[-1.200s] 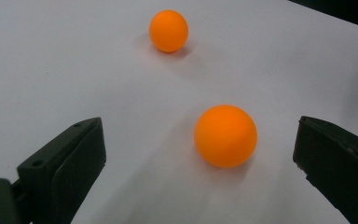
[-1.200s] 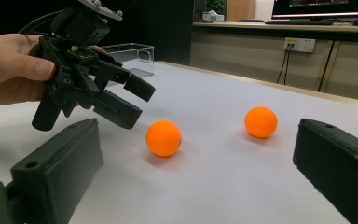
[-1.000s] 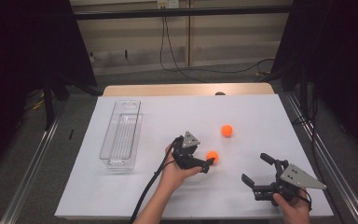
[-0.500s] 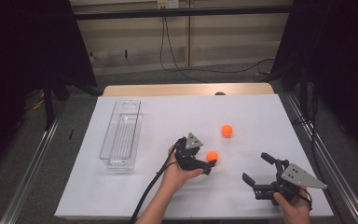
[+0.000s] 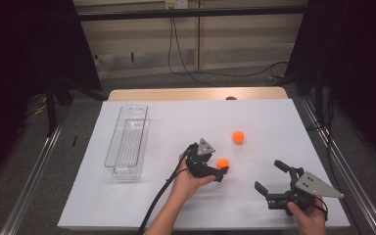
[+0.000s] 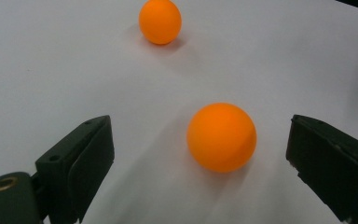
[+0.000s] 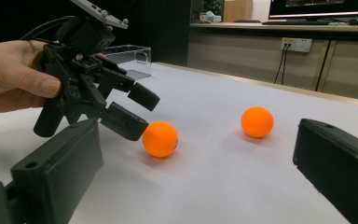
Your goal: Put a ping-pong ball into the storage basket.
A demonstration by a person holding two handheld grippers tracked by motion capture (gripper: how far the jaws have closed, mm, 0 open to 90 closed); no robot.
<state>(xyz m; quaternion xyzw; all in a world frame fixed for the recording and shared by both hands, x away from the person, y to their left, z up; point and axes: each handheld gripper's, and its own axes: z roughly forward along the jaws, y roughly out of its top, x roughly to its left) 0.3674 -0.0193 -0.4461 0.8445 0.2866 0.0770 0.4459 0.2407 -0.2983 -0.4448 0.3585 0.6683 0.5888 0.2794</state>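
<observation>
My left tool (image 5: 221, 172) low over white worktop (image 5: 274, 122), jaws apart and just been closing, straddling near orange plastic ball (image 6: 221, 136) for pickup, no contact yet. Second orange ball (image 6: 160, 21) lies beyond. Right tool (image 5: 270, 180) agape, idle.

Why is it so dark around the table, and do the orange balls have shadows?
High view: the white table is brightly lit, the room's sides nearly black. Left gripper view: the near ball casts a soft shadow, and so does the far ball. Right gripper view: the background looks slightly soft.
</observation>
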